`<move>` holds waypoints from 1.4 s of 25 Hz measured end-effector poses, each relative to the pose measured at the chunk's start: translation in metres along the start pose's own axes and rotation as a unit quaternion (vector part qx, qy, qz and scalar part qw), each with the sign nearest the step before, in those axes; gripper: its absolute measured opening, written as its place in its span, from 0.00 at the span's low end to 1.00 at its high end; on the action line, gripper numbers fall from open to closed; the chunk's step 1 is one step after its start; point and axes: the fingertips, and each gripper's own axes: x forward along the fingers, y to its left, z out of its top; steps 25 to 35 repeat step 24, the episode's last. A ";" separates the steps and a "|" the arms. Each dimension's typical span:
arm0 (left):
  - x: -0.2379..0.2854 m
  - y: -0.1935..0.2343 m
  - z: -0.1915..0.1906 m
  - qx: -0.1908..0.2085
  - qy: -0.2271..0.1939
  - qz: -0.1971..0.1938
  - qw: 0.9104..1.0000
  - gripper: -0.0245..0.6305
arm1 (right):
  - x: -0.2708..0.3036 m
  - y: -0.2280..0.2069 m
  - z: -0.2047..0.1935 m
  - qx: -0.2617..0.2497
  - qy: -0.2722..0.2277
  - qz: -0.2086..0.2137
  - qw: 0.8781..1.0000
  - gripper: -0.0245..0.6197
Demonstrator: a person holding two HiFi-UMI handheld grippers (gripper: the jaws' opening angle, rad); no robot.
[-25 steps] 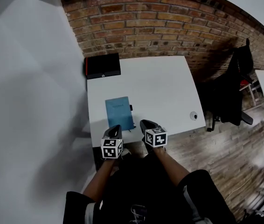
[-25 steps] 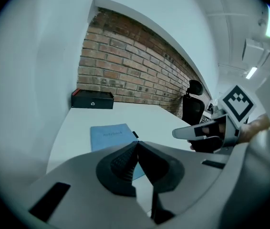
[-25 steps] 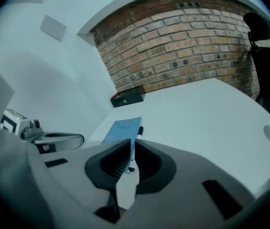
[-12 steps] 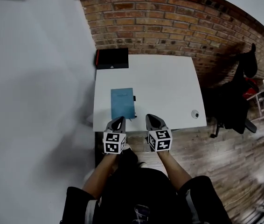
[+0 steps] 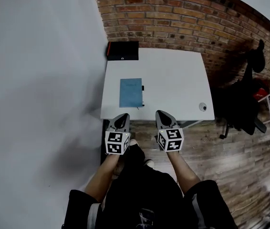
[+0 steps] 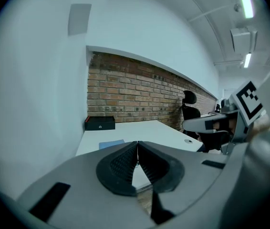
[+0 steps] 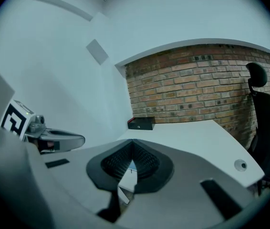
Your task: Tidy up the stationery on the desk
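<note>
The left gripper (image 5: 123,115) is held at the near edge of the white desk (image 5: 173,75), pointing toward the brick wall (image 5: 173,18). Its jaws are pressed together with nothing between them. At the desk's far left corner, a black box (image 5: 122,50) sits against the wall.

The blue notebook (image 5: 130,92) lies flat on the left half of the desk, closer to the near edge than to the wall and just ahead of the left gripper. Its long axis runs from the person toward the wall, with one short end facing each. Small dark bits show along its right edge, too small to identify.

The right gripper (image 5: 160,112) is level with the left one and well apart from the notebook. It is also fully closed and holds nothing. Farther right, a round grommet (image 5: 202,107) sits near the desk's front right corner. A black office chair (image 5: 249,94) stands beyond the desk.
</note>
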 end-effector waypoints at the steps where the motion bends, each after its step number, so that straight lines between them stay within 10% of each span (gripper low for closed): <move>1: -0.006 -0.001 -0.001 0.000 -0.002 0.002 1.000 0.06 | -0.004 0.001 -0.001 0.000 -0.001 0.000 1.000 0.07; 35: -0.052 -0.026 -0.011 0.003 -0.012 0.013 1.000 0.06 | -0.058 0.018 -0.008 -0.013 -0.011 0.008 1.000 0.07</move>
